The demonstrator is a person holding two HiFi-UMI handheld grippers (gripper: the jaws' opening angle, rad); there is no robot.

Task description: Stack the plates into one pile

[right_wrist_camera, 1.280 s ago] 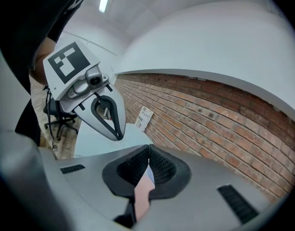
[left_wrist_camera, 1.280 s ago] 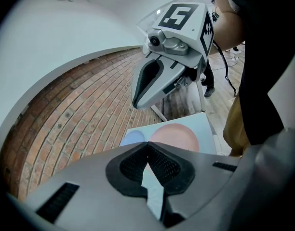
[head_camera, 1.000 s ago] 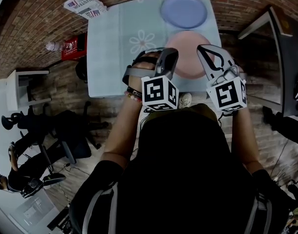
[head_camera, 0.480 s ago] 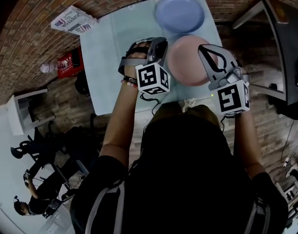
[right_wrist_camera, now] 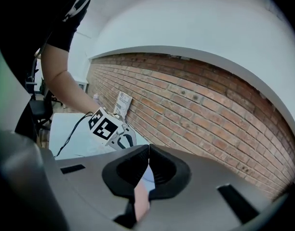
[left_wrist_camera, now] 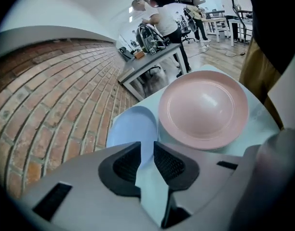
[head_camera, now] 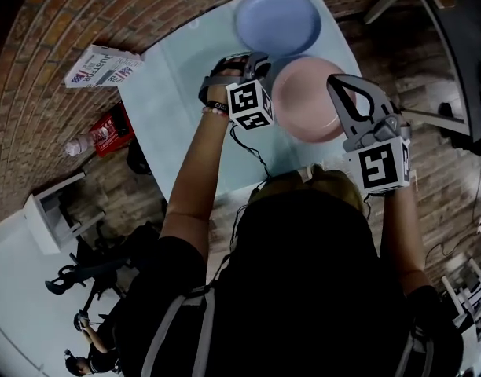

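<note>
On the pale blue table [head_camera: 174, 108], the pink plate [head_camera: 307, 99] is lying flat towards the near right side. The blue plate [head_camera: 277, 22] is lying just beyond it at the far edge. Their rims are sitting very close, and contact cannot be confirmed. The two plates are not yet stacked.

The left gripper [left_wrist_camera: 147, 152] is hovering over the table just left of the pink plate and is pointing down towards the blue plate's near rim. Its jaws have just been opening and are standing a narrow way apart with nothing between them.

The right gripper [right_wrist_camera: 149, 150] is hanging by the pink plate's right side, with its jaw tips meeting and gripping nothing.

A printed paper [head_camera: 103, 65] is leaning against the brick wall [head_camera: 36, 45].
</note>
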